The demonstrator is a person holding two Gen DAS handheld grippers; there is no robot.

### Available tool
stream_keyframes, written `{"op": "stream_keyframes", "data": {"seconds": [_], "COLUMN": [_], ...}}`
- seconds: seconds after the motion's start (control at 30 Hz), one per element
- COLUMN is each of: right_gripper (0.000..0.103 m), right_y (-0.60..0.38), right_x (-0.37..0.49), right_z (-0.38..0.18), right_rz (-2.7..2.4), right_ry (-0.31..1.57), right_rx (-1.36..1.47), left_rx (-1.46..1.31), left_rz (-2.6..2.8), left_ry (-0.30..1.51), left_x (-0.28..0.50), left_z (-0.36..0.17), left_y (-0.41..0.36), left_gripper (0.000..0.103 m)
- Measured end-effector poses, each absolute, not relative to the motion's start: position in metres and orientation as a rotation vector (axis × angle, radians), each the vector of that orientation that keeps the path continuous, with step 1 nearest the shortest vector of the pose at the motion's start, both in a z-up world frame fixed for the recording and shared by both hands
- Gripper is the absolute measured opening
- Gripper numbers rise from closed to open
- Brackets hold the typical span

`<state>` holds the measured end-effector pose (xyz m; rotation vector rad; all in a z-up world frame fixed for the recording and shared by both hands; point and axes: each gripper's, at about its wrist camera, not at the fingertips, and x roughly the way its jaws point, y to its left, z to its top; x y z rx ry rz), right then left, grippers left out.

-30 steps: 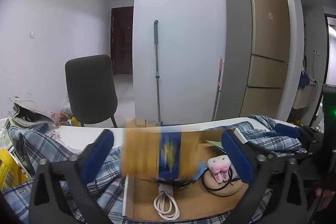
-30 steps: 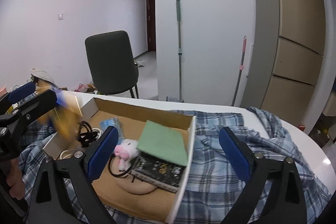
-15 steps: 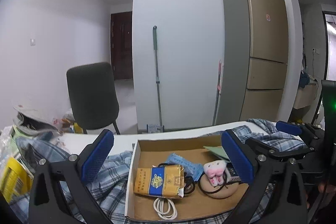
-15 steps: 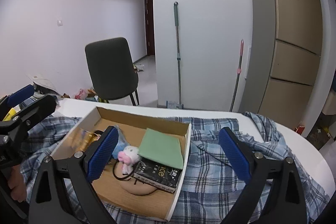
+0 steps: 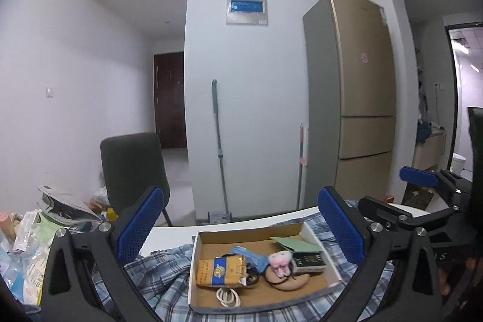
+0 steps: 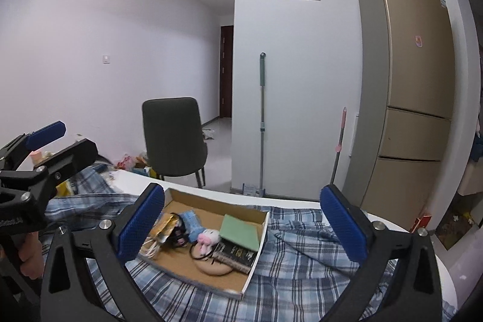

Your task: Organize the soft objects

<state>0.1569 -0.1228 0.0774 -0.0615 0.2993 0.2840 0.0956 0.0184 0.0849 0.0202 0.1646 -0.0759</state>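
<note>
Hovering with nothing between their jaws, left gripper (image 5: 241,234) gaping and right gripper (image 6: 243,224) opening, both are facing the shallow cardboard box (image 5: 247,234) below, its long axis crosswise, left nearer.

No legible text: print on the yellow-blue packet (image 5: 222,270), dark book (image 6: 238,254) and fridge sticker (image 6: 418,41) is too small to read.

Both wrist cams look fwd over cardboard box (image 5: 256,234) (image 6: 255,254) (near, below) toward far fridge (image 5: 359,98) (image 6: 413,98).
</note>
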Motion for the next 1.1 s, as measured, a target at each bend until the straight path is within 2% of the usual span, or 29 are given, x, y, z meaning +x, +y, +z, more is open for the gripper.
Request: {"op": "stream_keyframes", "data": {"seconds": [0.2,0.43,0.87,1.1], "right_gripper": [0.103,0.103,0.103,0.103], "right_y": [-0.131,-0.134,-0.145,-0.141], "right_x": [0.113,0.075,0.069,0.065], "right_z": [0.086,0.072,0.016,0.001], "right_rz": [0.300,0.276,0.295,0.296], "right_ry": [0.245,0.212,0.200,0.199], "right_rx": [-0.036,-0.036,-0.014,-0.046], "left_rx": [-0.008,0.013,-0.015,-0.014], "left_rz": [-0.096,-0.103,-0.080,-0.093], "left_ry": [0.100,0.091,0.133,0.148], "left_x": [0.040,0.001,0.004,0.010], "left_z": [0.086,0.062,0.006,-0.004], "left_y": [0.017,0.010,0.018,0.019], "left_gripper": [0.103,0.103,0.103,0.103]}}
